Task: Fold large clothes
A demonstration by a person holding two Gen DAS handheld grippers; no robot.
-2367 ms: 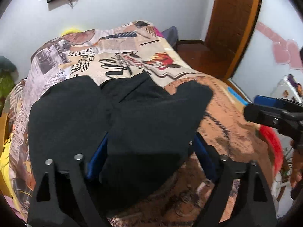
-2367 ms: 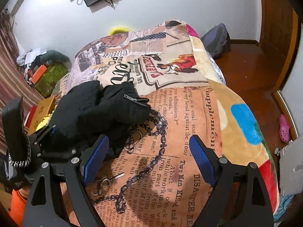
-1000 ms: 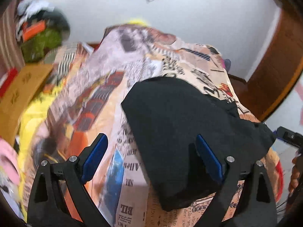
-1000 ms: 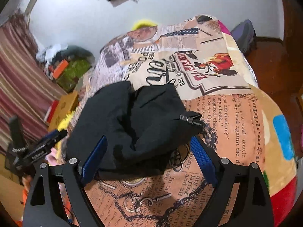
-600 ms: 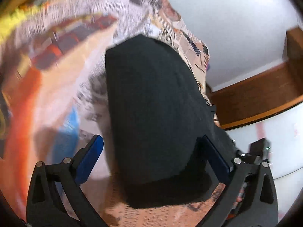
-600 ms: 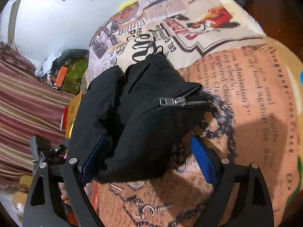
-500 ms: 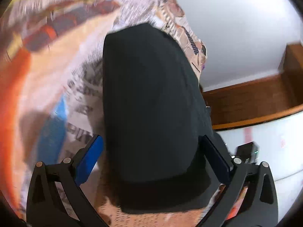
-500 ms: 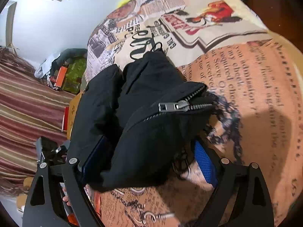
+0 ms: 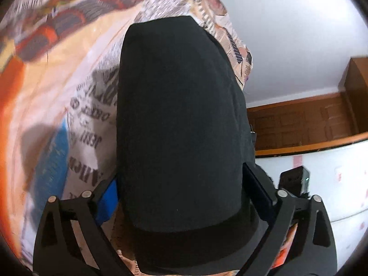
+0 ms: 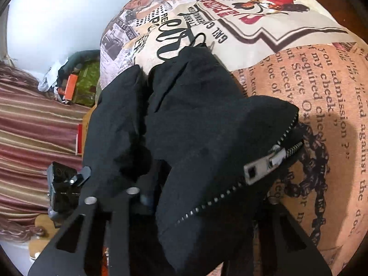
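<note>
— Since earlier, both grippers have closed in around the black zippered fabric jacket [image 10: 195, 138], bundled on the newspaper-print bedspread [image 10: 322, 92].

— Left gripper [image 9: 179, 197] and right gripper [image 10: 202, 197] straddle it, fingers spread; zipper at 3 o'clock. Folding looks mostly done.

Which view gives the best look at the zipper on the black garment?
The right wrist view: the metal zipper pull and its teeth show sharply along the black garment edge. The left wrist view shows only a plain, smooth black panel of that garment, with no zipper visible.
</note>
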